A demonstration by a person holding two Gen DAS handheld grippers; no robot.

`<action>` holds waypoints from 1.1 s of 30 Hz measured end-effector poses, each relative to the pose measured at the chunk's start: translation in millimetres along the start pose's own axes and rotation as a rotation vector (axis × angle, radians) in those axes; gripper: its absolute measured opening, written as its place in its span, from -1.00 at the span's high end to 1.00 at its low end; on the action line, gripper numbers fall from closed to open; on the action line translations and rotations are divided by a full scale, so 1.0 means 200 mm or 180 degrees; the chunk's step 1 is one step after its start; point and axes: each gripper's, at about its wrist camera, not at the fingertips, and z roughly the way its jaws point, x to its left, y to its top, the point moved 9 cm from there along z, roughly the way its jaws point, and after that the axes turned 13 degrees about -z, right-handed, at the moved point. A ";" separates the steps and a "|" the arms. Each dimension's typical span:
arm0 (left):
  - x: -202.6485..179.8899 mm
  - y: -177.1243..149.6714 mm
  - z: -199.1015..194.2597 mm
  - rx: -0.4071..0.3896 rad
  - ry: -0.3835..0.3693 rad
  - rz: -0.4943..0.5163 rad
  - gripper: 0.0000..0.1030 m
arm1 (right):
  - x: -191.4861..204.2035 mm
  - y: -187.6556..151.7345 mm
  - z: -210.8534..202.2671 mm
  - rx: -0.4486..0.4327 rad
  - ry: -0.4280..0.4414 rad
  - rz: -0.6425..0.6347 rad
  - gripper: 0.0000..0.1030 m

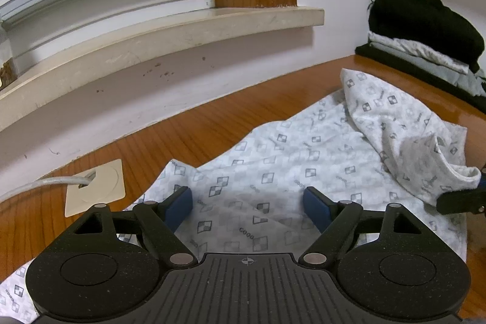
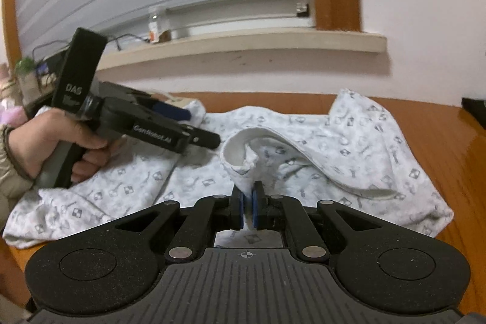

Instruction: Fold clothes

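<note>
A white garment with a grey checker print (image 1: pixel 273 172) lies spread on the wooden table (image 1: pixel 212 123). My left gripper (image 1: pixel 247 207) is open and empty, hovering just above the cloth near its left end. It also shows in the right wrist view (image 2: pixel 194 123), held in a hand. My right gripper (image 2: pixel 247 202) is shut on a fold of the garment (image 2: pixel 243 160) and lifts that edge a little, so the cloth rises in a ridge towards the far right corner (image 2: pixel 349 102). Its black tip shows at the right edge of the left wrist view (image 1: pixel 461 198).
A pile of folded dark and light clothes (image 1: pixel 425 35) stands at the back right by the wall. A beige cable plate (image 1: pixel 97 187) with a white cable sits in the table at the left. A window sill (image 1: pixel 182 29) runs behind the table.
</note>
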 end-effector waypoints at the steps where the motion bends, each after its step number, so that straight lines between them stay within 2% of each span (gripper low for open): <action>1: 0.00 0.00 0.00 0.0001 -0.0001 -0.0007 -0.62 | 0.00 -0.01 0.00 -0.0009 -0.0007 0.0025 0.86; 4: 0.00 0.01 -0.01 -0.0038 0.0011 0.0009 -0.59 | 0.01 -0.01 0.01 -0.0075 -0.0040 0.0056 0.86; 6: -0.02 0.05 -0.05 -0.0160 0.0063 0.0042 -0.44 | 0.01 -0.01 0.00 -0.0122 -0.0054 0.0086 0.86; 8: -0.07 0.11 -0.10 -0.0259 -0.0002 0.0038 -0.32 | 0.00 -0.02 -0.01 -0.0155 -0.0052 0.0144 0.86; 10: -0.19 0.17 -0.16 -0.0301 -0.0233 0.0056 0.15 | -0.01 -0.04 -0.01 -0.0185 -0.0030 0.0218 0.85; 12: -0.33 0.24 -0.21 -0.0332 -0.0469 0.0117 0.27 | -0.02 -0.03 -0.02 -0.0236 -0.0033 0.0284 0.85; 16: -0.69 0.28 -0.23 -0.0215 -0.0855 0.0445 0.29 | -0.04 -0.03 -0.04 -0.0322 -0.0044 0.0369 0.85; 19: -0.87 0.26 -0.15 0.0015 -0.0898 0.0693 0.28 | -0.04 -0.03 -0.05 -0.0359 -0.0064 0.0349 0.85; 22: -0.92 0.21 -0.08 0.0241 -0.0882 0.0821 0.23 | -0.04 -0.02 -0.05 -0.0393 -0.0084 0.0324 0.86; 24: -0.91 0.19 -0.05 0.0308 -0.0896 0.0823 0.07 | -0.04 -0.02 -0.06 -0.0415 -0.0086 0.0327 0.86; 29: -0.90 0.17 0.00 0.0469 -0.0915 0.0906 -0.11 | -0.04 -0.02 -0.05 -0.0430 -0.0059 0.0333 0.86; 33: -1.01 0.17 0.06 0.0579 -0.0910 0.1087 -0.13 | -0.02 -0.01 -0.05 -0.0448 -0.0125 0.0248 0.86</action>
